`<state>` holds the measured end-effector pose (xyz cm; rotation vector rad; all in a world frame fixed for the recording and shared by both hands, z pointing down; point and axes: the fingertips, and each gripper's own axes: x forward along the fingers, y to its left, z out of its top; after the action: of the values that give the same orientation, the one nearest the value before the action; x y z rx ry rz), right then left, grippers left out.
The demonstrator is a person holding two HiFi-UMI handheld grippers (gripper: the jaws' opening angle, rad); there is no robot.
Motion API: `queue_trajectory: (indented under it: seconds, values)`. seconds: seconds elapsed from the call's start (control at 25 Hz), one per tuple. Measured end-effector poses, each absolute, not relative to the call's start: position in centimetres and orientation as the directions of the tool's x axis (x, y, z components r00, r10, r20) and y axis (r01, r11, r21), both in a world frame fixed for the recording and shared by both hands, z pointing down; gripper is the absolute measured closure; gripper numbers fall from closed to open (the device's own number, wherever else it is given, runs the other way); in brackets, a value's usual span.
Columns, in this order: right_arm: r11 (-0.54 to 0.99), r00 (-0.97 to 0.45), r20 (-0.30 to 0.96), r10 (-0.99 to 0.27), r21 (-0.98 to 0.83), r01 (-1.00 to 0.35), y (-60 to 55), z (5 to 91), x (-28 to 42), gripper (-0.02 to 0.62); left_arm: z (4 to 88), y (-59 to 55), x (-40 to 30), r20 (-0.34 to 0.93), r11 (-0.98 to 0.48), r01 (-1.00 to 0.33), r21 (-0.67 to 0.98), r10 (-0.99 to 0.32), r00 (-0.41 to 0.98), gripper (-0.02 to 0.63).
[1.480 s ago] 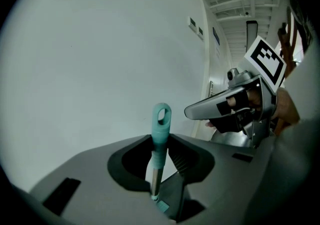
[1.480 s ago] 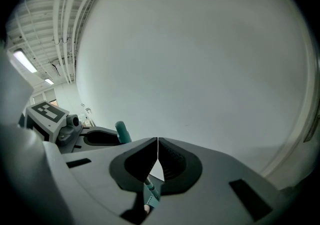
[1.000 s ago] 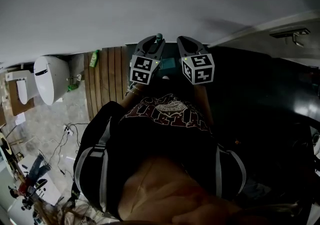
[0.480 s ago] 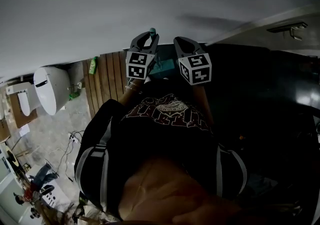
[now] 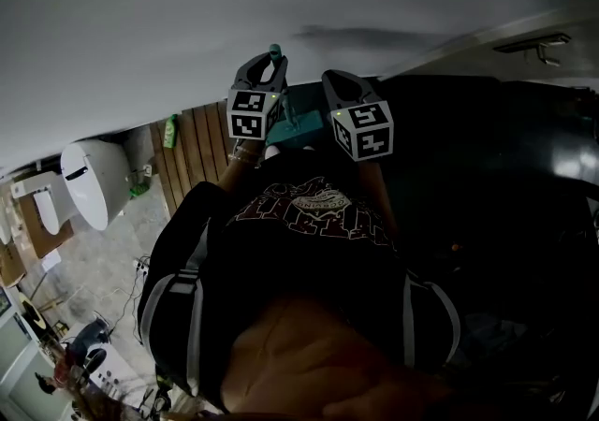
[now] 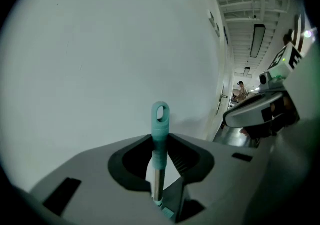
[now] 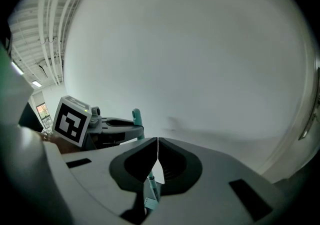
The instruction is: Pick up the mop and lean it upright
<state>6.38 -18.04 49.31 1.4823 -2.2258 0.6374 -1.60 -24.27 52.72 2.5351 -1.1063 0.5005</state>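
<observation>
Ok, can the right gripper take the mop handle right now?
Probably not yet: the right gripper is shut tip to tip, and the left gripper holds the mop handle close beside it.

Mop [image 6: 157,182] shaft shiny metal, its grip teal plastic; wall [image 6: 100,44] matt, smooth.

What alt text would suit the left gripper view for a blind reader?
The left gripper grips a mop handle that stands up between its jaws, its teal end loop above them. Behind is a plain white wall; the right gripper shows at the right.
</observation>
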Motion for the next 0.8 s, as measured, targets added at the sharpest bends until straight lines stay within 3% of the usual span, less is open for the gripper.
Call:
queue_trajectory:
  seconds: [0.8]
  values:
    - [0.26,-0.302,0.578,-0.758,-0.156,-0.953,-19.0,50.0,6.5,0.575,54.0,-28.8,-2.0,0.436,-0.647,-0.737,0.199,-0.615,0.657,0.462]
